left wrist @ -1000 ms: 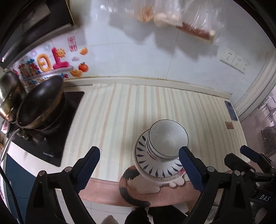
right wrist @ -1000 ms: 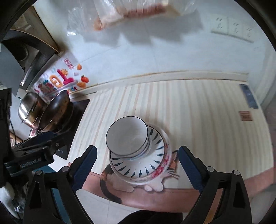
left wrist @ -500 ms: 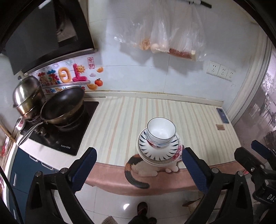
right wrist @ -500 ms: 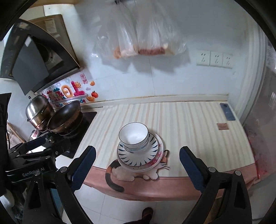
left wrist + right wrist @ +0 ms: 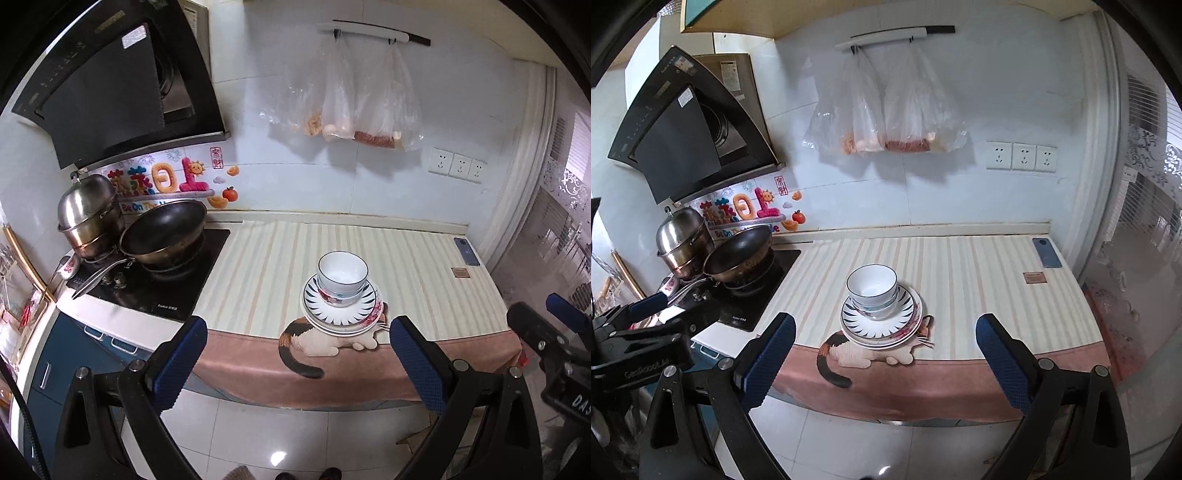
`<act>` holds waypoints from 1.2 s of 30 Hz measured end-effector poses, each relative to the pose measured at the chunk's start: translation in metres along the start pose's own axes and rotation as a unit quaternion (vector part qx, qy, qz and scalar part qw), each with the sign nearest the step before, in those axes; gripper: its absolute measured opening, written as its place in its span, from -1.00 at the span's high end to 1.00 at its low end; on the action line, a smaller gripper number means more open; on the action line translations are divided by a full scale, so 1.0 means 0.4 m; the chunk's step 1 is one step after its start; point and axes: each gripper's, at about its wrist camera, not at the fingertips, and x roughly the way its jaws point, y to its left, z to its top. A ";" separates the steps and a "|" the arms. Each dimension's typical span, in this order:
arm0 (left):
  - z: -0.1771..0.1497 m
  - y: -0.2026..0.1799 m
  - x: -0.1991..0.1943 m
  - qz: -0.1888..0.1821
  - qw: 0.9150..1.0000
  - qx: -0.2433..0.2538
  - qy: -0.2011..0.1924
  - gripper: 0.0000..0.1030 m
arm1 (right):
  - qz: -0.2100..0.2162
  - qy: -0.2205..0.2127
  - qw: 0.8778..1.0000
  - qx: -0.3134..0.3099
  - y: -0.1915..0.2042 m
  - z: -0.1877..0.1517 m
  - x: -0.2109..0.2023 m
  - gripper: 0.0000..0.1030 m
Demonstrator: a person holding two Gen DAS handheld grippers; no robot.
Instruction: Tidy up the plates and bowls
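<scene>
A: On the striped counter mat (image 5: 332, 236), near the front edge: stacked plates (image 5: 341, 314), stacked bowls (image 5: 341, 275) on top. Top bowl looks empty.
B: Grippers?
A: Left gripper (image 5: 295, 363) and right gripper (image 5: 884, 360) both spread wide, holding nothing, well back from the stack.
B: Other containers?
A: Wok (image 5: 164, 232) and steel pot (image 5: 90, 212) on the cooktop (image 5: 159, 288); hanging plastic bags (image 5: 886, 110) hold food, type unclear.

We are drawing both tongs back and up from the stack: the left tongs (image 5: 295, 363) and right tongs (image 5: 884, 360), which a second ago flanked the bowl (image 5: 342, 275) and plates (image 5: 341, 314) closely, are now hanging well clear of the surface (image 5: 406, 258), over the floor (image 5: 295, 435), with the range hood (image 5: 110, 92) coming into view.
</scene>
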 end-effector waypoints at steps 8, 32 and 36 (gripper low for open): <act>-0.018 0.041 -0.032 0.005 1.000 0.002 -0.010 -0.97 | -0.010 -0.016 1.000 -0.003 0.037 -0.015 -0.058 -0.95; -0.054 0.092 -0.070 -0.006 1.000 -0.004 -0.017 -0.97 | -0.016 -0.005 1.000 0.002 0.094 -0.051 -0.065 -0.95; -0.053 0.093 -0.074 -0.008 1.000 -0.003 -0.016 -0.97 | -0.018 -0.005 1.000 0.004 0.095 -0.055 -0.069 -0.95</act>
